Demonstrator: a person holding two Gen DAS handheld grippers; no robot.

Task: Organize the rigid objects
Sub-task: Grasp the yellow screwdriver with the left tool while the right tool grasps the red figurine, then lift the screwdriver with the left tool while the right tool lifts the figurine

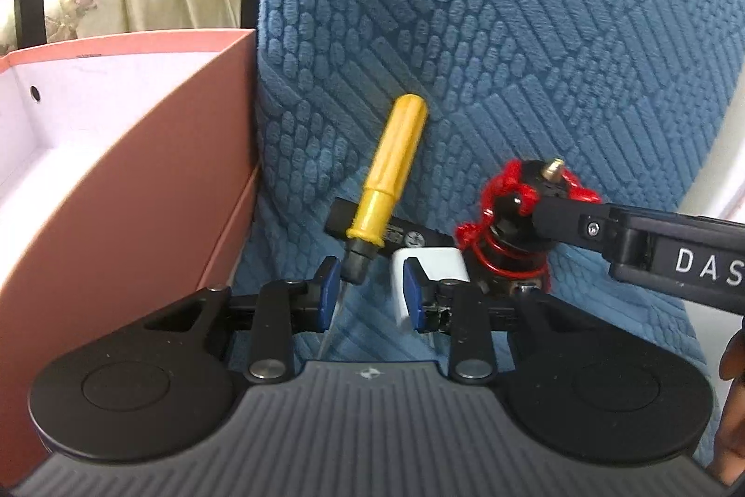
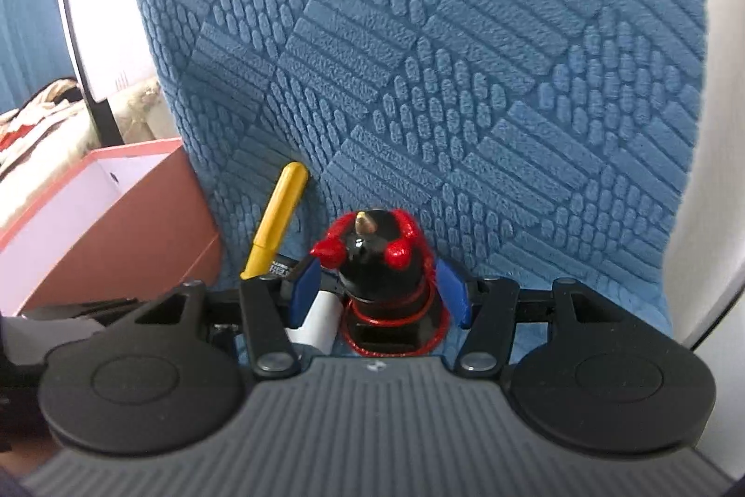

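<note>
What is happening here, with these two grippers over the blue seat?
A person is sorting small hard objects on a blue textured cushion. The right gripper has its pads around a black and red mini tripod head, though firm contact is not clear. The left gripper is open, low near a yellow-handled screwdriver and a white charger block. A black bar lies under them. A pink box stands open to the left.

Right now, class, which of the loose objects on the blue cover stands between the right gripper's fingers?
The black-and-red mini tripod mount, upright with its brass screw on top. The yellow-handled screwdriver and white charger lie left of it.
</note>
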